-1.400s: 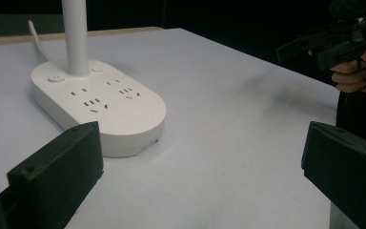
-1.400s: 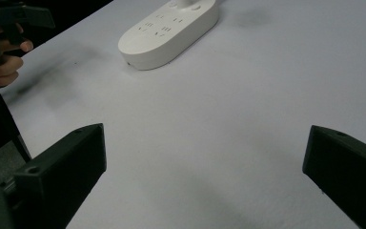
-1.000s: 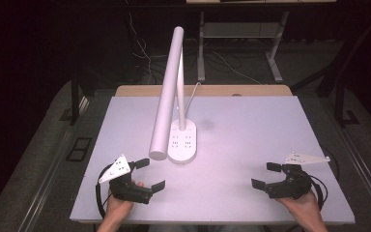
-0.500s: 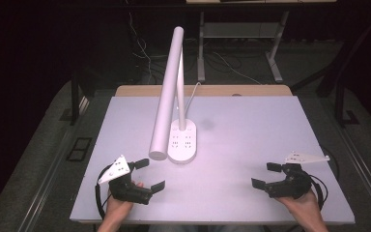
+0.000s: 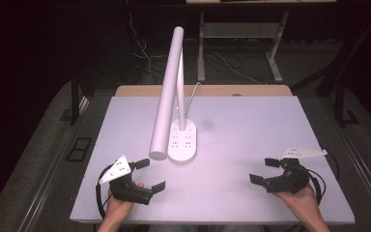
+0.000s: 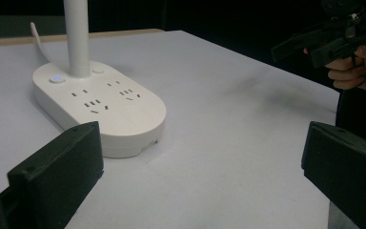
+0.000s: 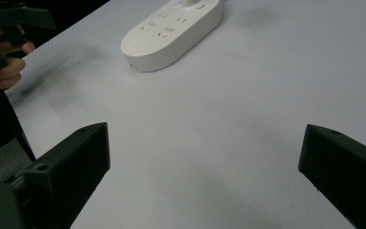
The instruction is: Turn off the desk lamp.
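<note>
A white desk lamp stands mid-table. Its oval base (image 5: 182,141) carries socket slots and two buttons, and its long tube head (image 5: 166,96) leans toward me. My left gripper (image 5: 150,175) rests near the front left edge, open, nothing between its jaws. My right gripper (image 5: 265,170) sits at the front right, also open and empty. In the left gripper view my open gripper (image 6: 202,181) frames the lamp base (image 6: 100,107), with the right gripper (image 6: 329,38) beyond. In the right gripper view my open gripper (image 7: 205,176) faces the lamp base (image 7: 171,31).
The pale grey table (image 5: 251,125) has a wooden strip (image 5: 251,90) along its back edge. The lamp's white cord (image 5: 193,92) runs off the back. Dark floor, cables and another table's legs (image 5: 275,53) lie behind. A person's hand (image 7: 5,67) holds the left gripper.
</note>
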Tool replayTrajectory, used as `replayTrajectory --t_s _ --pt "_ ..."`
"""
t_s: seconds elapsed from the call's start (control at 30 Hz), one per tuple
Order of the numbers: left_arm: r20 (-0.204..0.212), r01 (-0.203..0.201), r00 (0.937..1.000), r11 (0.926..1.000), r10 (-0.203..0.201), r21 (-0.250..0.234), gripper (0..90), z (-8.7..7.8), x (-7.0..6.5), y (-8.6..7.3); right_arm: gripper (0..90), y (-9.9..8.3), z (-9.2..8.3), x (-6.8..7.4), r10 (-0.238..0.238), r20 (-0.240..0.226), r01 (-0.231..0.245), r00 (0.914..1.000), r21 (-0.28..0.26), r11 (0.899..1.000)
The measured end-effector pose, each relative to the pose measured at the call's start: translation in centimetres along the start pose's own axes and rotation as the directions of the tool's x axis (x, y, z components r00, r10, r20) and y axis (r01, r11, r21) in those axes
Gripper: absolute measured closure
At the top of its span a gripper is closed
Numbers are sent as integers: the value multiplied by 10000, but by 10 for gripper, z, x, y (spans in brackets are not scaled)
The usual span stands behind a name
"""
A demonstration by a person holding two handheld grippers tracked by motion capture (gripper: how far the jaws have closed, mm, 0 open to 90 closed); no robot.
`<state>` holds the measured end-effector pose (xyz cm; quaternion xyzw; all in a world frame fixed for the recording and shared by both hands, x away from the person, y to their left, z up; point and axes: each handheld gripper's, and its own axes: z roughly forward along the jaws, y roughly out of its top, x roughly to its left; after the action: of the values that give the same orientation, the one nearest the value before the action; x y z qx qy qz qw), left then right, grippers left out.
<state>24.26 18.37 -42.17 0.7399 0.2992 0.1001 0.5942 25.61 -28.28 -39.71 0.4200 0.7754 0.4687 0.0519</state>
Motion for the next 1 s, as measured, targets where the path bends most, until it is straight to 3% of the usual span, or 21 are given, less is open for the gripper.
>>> replayTrajectory --t_s 1.0 --pt "130 -153 9998 9998 151 161 0 2 -1 0 33 51 30 9 -739 -351 756 9966 475 9960"
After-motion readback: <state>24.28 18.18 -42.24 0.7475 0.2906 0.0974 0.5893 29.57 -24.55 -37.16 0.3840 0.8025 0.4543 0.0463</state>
